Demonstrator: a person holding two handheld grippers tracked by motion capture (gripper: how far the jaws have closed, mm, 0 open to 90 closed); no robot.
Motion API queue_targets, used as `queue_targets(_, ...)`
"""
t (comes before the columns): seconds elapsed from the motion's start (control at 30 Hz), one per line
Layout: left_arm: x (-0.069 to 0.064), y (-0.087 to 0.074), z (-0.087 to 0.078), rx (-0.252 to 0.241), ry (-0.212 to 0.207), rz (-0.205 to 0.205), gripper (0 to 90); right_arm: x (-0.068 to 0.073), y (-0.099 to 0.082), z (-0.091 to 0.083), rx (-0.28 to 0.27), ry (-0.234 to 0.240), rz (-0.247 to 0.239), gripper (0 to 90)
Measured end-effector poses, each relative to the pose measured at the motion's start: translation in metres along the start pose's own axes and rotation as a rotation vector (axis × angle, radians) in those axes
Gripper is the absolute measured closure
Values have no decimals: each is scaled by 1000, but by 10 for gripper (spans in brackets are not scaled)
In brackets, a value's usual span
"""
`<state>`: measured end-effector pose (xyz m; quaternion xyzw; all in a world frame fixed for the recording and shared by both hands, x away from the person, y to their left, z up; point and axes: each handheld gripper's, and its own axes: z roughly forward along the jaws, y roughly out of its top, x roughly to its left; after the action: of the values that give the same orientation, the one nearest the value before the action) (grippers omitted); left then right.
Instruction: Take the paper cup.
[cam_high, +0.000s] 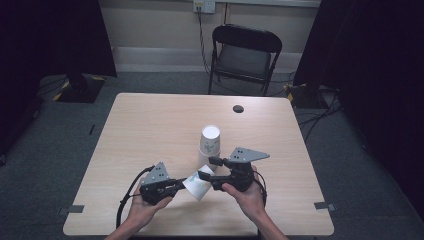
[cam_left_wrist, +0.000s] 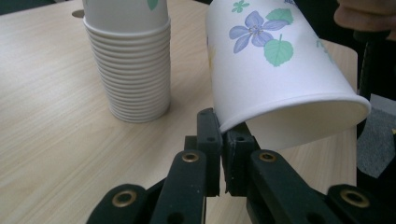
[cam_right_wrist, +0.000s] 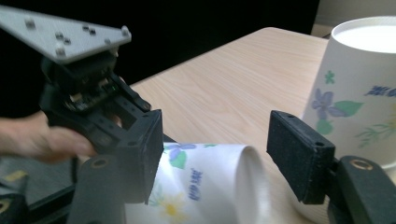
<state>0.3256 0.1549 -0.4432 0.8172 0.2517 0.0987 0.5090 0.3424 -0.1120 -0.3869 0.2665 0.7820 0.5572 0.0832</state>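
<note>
Your left gripper (cam_left_wrist: 223, 140) pinches the rim of the white flower-printed paper cup (cam_left_wrist: 280, 70), held tilted above the wooden table (cam_left_wrist: 56, 116) beside the cup stack (cam_left_wrist: 130, 60); right gripper (cam_right_wrist: 212, 154) straddles it unclamped, so close gently to avoid crushing.

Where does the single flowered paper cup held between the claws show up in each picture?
High view: flowered paper cup low centre, between both claws.
Left gripper view: upper right, rim pinched by the jaws.
Right gripper view: bottom centre, between the pads.
Shared landmark: the stack of cups.
</note>
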Motion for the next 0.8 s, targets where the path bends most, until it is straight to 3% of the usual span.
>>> queue_targets(0.03, 0, 0, 0, 0, 0, 0, 873, 0, 0, 0, 0, 0, 0, 365)
queue_targets(0.07, 3, -1, 1, 26, 6, 3, 873, -1, -2, -1, 18, 6, -39, 367)
queue_targets(0.27, 7, -4, 5, 100, 7, 8, 873, 3, -11, -3, 64, 46, -120, 427)
queue_targets(0.37, 6, -4, 6, 100, 15, -4, 872, 8, -11, 2, 102, 65, -191, 427)
queue_targets(0.47, 2, -1, 6, 99, 13, -7, 873, 9, -9, 11, 180, 120, -262, 380)
queue_targets(0.7, 6, 0, 3, 62, -21, -60, 879, 4, -7, 16, 205, 159, -319, 357)
queue_targets(0.8, 9, 0, 1, 39, -42, -89, 881, 3, -11, 18, 227, 175, -319, 228)
